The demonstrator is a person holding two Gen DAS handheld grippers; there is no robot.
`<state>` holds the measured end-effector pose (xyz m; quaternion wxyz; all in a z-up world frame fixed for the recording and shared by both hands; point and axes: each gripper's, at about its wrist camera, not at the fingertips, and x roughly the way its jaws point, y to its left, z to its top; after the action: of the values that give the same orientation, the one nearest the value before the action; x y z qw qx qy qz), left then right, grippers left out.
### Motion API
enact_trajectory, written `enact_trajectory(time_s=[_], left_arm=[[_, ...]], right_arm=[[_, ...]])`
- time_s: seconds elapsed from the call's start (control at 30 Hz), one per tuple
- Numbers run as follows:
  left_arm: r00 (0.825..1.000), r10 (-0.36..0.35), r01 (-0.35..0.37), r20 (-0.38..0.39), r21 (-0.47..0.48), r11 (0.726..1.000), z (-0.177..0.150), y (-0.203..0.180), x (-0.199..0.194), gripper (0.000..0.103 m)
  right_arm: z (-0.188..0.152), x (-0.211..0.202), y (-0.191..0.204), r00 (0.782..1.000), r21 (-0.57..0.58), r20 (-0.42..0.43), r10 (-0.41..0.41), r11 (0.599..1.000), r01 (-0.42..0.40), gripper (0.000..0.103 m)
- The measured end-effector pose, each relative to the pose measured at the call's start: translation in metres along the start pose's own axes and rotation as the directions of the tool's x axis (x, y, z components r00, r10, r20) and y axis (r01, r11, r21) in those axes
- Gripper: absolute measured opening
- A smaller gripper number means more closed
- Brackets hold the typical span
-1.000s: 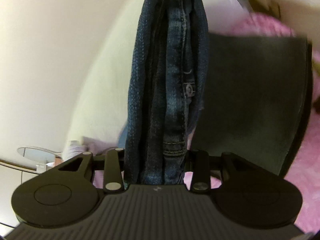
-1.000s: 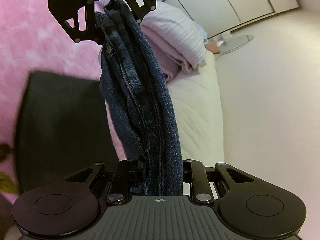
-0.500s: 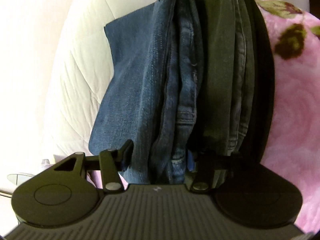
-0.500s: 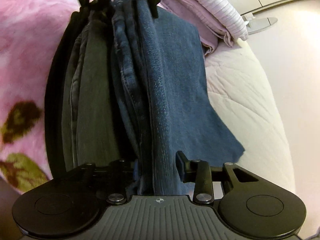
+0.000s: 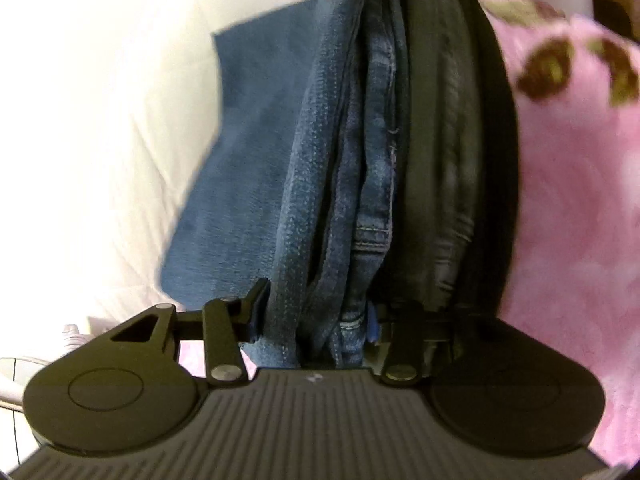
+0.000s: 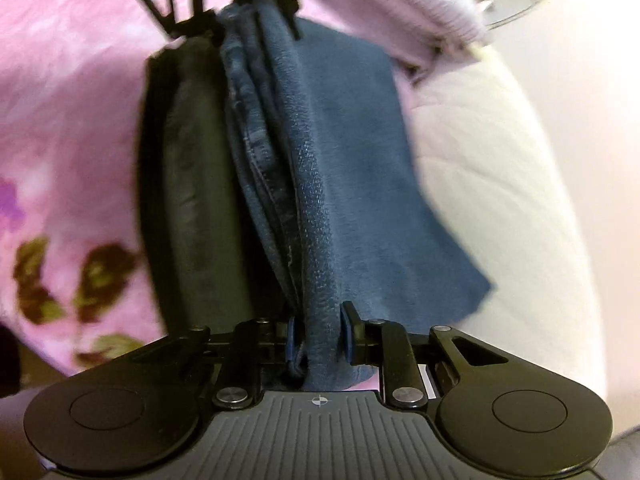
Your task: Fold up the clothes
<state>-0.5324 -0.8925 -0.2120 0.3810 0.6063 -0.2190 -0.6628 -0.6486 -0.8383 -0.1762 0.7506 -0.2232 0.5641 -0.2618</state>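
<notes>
Folded blue jeans are stretched between my two grippers, low over a stack of dark folded garments. A flap of the jeans spreads onto the white quilt. My left gripper is shut on one end of the jeans. My right gripper is shut on the other end of the jeans. The left gripper shows at the top of the right wrist view. The dark stack lies left of the jeans there.
A pink floral blanket covers the bed beside the dark stack; it also shows in the right wrist view. A folded lilac striped garment lies behind the jeans. The white quilt runs along the bed's edge.
Both grippers have carried the jeans down from hanging in the air to just above the bed beside the dark stack. A flap of the jeans now lies on the white quilt.
</notes>
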Motion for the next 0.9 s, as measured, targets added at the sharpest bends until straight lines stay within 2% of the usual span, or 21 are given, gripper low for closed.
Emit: enact_trajectory(time_s=[0.1, 0.27, 0.33, 0.4, 0.47, 0.6, 0.7, 0.8, 0.83, 0.9], left_arm=[[1.000, 0.023, -0.023, 0.002, -0.006, 1.000, -0.008, -0.003, -0.004, 0.042], [1.000, 0.008, -0.008, -0.009, -0.025, 1.000, -0.024, 0.001, -0.026, 0.046], [1.000, -0.018, 0.017, -0.016, -0.044, 0.999, -0.039, -0.001, -0.039, 0.045], [0.997, -0.070, 0.068, -0.019, -0.107, 0.992, -0.053, 0.006, -0.053, 0.045], [0.991, -0.130, 0.124, -0.019, -0.205, 0.971, -0.067, 0.021, -0.067, 0.047], [0.976, -0.212, 0.175, -0.050, -0.399, 0.900, -0.108, 0.040, -0.120, 0.047], [0.977, -0.206, 0.155, -0.052, -0.486, 0.860, -0.115, 0.060, -0.152, 0.049], [0.979, -0.197, 0.130, -0.056, -0.575, 0.807, -0.112, 0.079, -0.156, 0.057], [0.977, -0.205, 0.127, -0.061, -0.608, 0.784, -0.108, 0.085, -0.154, 0.058], [0.965, -0.249, 0.127, -0.081, -0.689, 0.714, -0.111, 0.099, -0.142, 0.058]], right_arm=[[0.001, 0.008, 0.013, 0.999, -0.039, -0.011, -0.033, 0.999, 0.033, 0.023], [-0.009, -0.011, 0.011, 1.000, -0.033, 0.002, -0.028, 0.999, 0.028, 0.029], [-0.011, -0.019, 0.011, 1.000, -0.018, -0.011, -0.023, 1.000, 0.023, 0.030], [-0.009, -0.027, 0.012, 0.999, 0.005, -0.031, -0.015, 1.000, 0.016, 0.030], [0.003, -0.036, 0.013, 0.999, 0.051, -0.053, 0.003, 0.999, -0.001, 0.030], [0.005, -0.059, -0.013, 0.992, 0.215, -0.100, 0.082, 0.975, -0.059, 0.031], [0.003, -0.077, -0.041, 0.984, 0.417, -0.106, 0.140, 0.905, -0.083, 0.031], [0.001, -0.085, -0.079, 0.980, 0.631, -0.092, 0.174, 0.772, -0.077, 0.031], [0.001, -0.086, -0.091, 0.980, 0.689, -0.085, 0.182, 0.721, -0.074, 0.032], [0.003, -0.079, -0.114, 0.982, 0.756, -0.089, 0.167, 0.653, -0.042, 0.035]])
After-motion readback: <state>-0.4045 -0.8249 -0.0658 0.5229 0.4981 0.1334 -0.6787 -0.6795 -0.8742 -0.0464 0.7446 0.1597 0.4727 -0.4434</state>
